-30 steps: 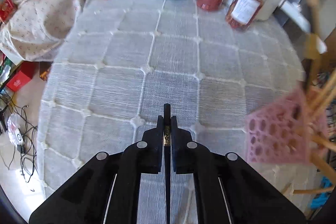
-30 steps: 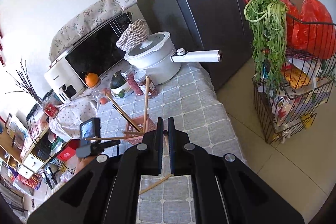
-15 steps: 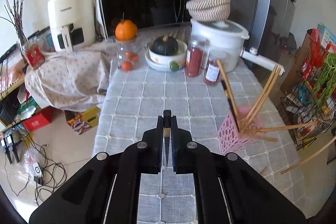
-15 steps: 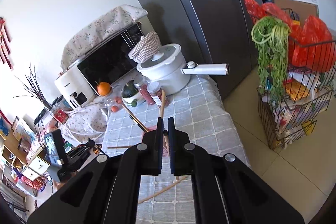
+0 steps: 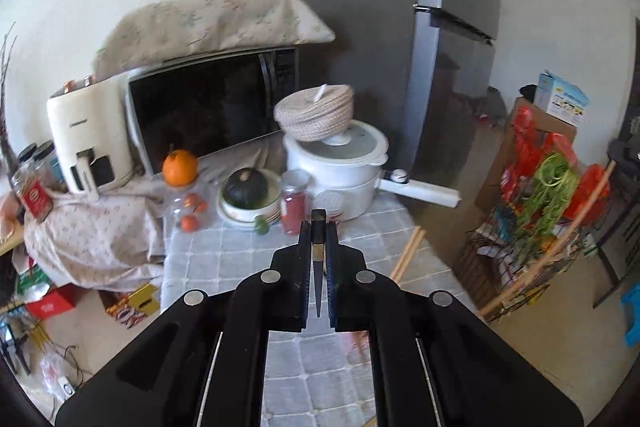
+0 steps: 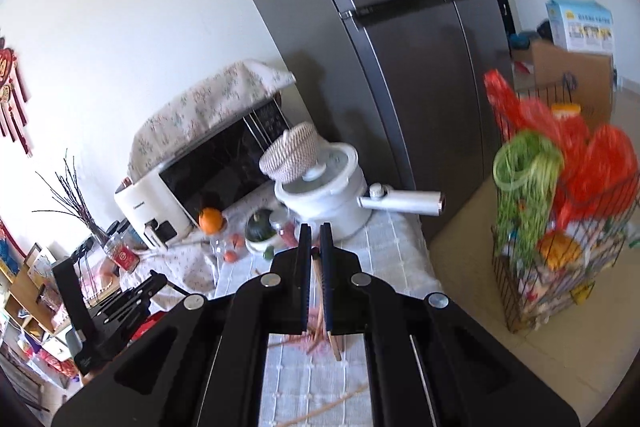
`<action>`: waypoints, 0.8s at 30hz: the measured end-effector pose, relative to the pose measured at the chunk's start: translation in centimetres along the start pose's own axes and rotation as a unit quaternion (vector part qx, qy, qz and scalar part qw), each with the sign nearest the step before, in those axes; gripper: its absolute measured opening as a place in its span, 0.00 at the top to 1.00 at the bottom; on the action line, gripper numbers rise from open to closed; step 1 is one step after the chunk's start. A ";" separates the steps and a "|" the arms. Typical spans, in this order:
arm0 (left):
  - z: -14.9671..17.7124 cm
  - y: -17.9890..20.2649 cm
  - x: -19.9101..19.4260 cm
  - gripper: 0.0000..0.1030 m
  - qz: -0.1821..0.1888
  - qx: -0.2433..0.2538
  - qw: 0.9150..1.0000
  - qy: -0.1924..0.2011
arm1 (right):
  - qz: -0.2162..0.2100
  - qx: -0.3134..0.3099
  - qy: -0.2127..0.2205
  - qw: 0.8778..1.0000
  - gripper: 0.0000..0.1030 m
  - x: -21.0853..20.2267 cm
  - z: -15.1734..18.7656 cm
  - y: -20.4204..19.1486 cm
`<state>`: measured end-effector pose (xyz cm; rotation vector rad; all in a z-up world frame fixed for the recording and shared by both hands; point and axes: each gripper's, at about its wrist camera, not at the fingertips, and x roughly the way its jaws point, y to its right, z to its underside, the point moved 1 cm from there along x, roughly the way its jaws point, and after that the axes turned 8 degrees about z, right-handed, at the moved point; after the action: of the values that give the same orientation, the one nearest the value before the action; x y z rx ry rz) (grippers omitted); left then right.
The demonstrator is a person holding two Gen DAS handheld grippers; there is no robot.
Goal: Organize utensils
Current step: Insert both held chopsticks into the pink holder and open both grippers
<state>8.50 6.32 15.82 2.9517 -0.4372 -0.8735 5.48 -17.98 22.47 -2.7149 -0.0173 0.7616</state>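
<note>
Here we hold one dark chopstick (image 5: 317,259) clamped in our left gripper (image 5: 318,227) and a wooden one (image 6: 317,267) in the right gripper (image 6: 315,233), both above the table (image 5: 224,251). Thin sticks could pivot or slip, missing the pink holder (image 6: 312,341) below.

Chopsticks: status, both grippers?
Left gripper shut on dark chopstick. Right gripper shut on wooden chopstick. More chopsticks lie on table. Nothing blocking.

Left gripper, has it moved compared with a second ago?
Yes. The left gripper has risen and tipped up: a second ago it looked down on the tablecloth; now the microwave and fridge fill its view. Its jaws still clamp the dark chopstick.
</note>
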 end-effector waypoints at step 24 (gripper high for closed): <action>1.8 -2.2 1.8 0.62 0.047 -0.090 0.995 0.018 | -0.024 -0.035 -0.012 0.999 0.95 6.0 -0.8 -5.7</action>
<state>9.53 8.05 13.16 2.7532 -0.4656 -0.8037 11.47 -12.23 21.81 -2.7600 -0.1160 0.7923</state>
